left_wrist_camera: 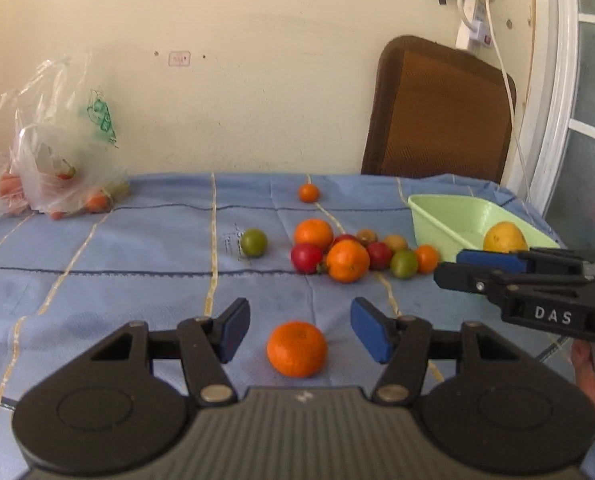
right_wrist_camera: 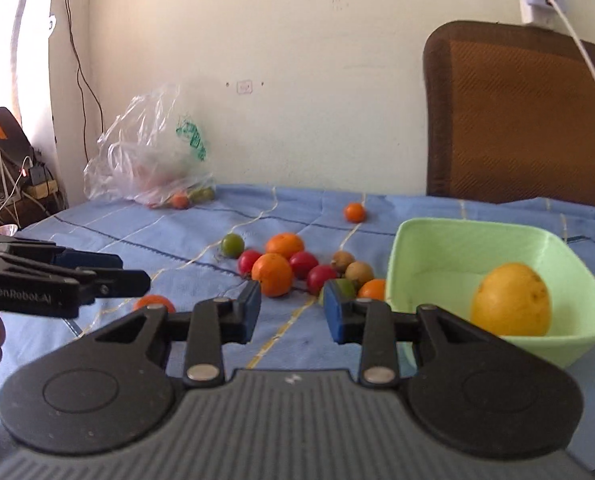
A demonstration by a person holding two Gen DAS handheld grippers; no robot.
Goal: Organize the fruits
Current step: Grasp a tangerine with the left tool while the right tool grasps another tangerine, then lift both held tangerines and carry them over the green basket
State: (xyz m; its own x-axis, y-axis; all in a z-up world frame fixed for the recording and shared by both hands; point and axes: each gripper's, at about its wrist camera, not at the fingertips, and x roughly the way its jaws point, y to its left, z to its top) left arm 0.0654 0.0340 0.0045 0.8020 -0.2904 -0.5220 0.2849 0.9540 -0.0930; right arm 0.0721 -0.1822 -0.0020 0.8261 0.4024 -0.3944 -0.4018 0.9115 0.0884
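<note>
The orange (left_wrist_camera: 297,349) lies on the desk (left_wrist_camera: 137,280) between your left claw's (left_wrist_camera: 300,330) released pads, untouched, while your right claw (right_wrist_camera: 292,310) hangs empty, half-closed.

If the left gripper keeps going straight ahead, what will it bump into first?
Most likely the lone orange lying on the blue cloth, right between the open jaws of the left gripper. Nothing else lies in between.
</note>
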